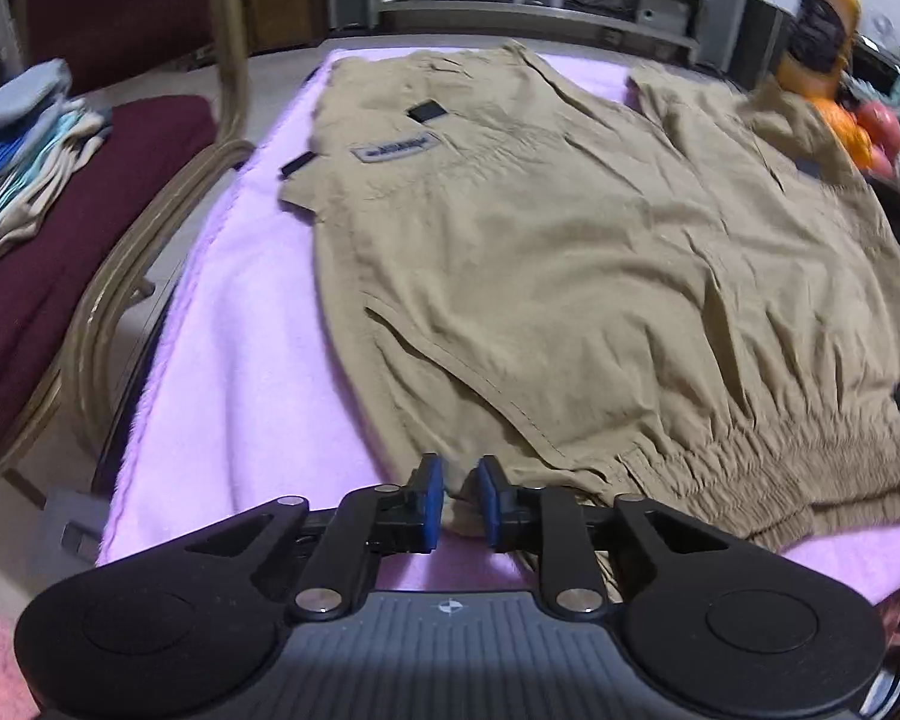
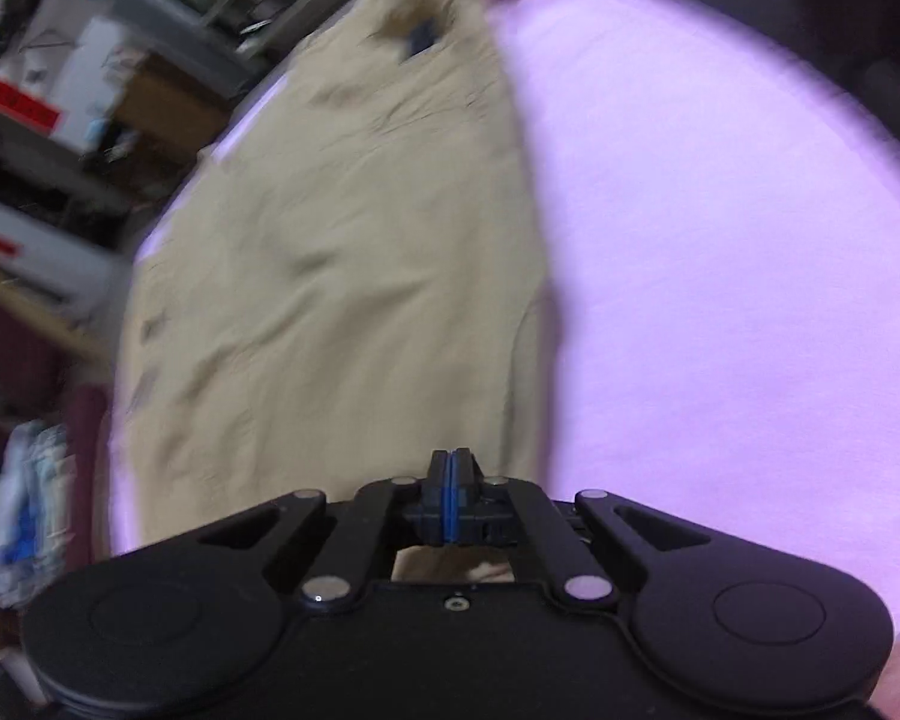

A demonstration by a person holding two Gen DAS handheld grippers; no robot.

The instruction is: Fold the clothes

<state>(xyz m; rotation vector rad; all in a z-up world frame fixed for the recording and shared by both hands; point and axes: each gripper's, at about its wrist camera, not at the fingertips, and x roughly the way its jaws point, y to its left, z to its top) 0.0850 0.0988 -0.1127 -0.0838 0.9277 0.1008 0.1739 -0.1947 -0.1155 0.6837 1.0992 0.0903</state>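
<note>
Khaki trousers [image 1: 540, 228] lie spread flat on a pink cloth [image 1: 246, 360] over the table, elastic waistband [image 1: 720, 480] nearest me, legs stretching away. My left gripper [image 1: 459, 495] sits at the waistband's left corner, its blue pads a small gap apart with a bit of khaki fabric between them. In the blurred right wrist view the trousers [image 2: 330, 276] lie left of bare pink cloth [image 2: 720, 300]. My right gripper [image 2: 450, 498] has its pads pressed together at the trousers' near edge; fabric shows beneath it, but whether it is pinched is hidden.
A maroon chair [image 1: 60, 252] with a stack of folded clothes [image 1: 24, 150] stands left of the table. An orange bottle [image 1: 822, 18] and fruit [image 1: 870, 126] sit at the far right corner. Shelves [image 1: 540, 0] stand behind.
</note>
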